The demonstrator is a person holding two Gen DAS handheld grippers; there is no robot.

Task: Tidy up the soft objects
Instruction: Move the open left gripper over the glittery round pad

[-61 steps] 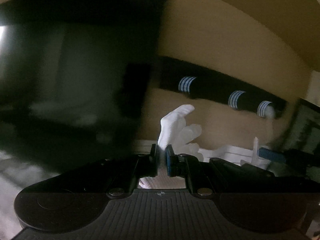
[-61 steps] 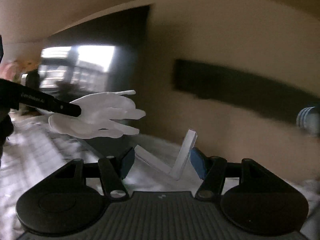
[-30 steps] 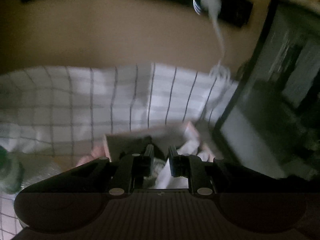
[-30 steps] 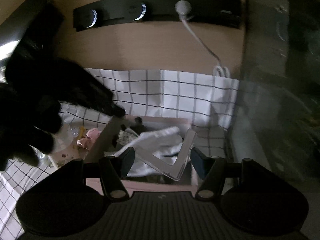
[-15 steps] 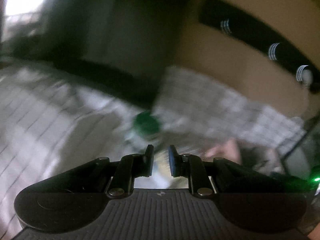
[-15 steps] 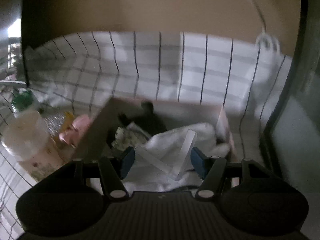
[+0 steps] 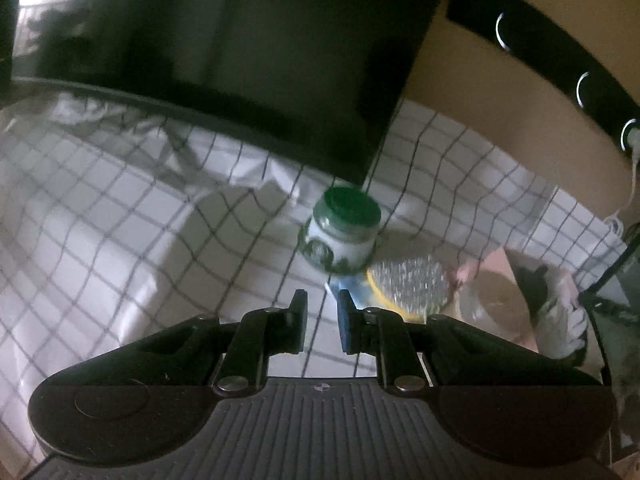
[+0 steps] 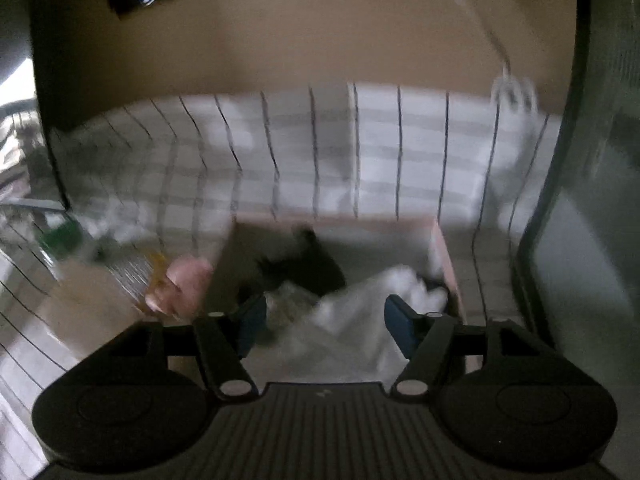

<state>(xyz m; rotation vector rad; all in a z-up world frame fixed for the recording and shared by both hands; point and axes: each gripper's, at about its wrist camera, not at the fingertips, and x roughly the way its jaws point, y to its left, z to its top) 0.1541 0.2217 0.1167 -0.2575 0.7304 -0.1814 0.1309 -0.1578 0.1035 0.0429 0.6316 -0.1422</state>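
Left wrist: jar (image 7: 340,232) (green lid) ahead, apart.

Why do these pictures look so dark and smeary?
Left wrist view: dim room, one bright glare top left, fisheye lens bending the checked cloth, green-lidded jar slightly soft. Right wrist view: motion blur smears the box and white glove.

1. One green-lidded jar (image 7: 340,232).
2. One clear spiky ball (image 7: 408,286).
3. One pink box (image 8: 448,276).
4. One white glove (image 8: 372,312) and one black soft item (image 8: 316,264).
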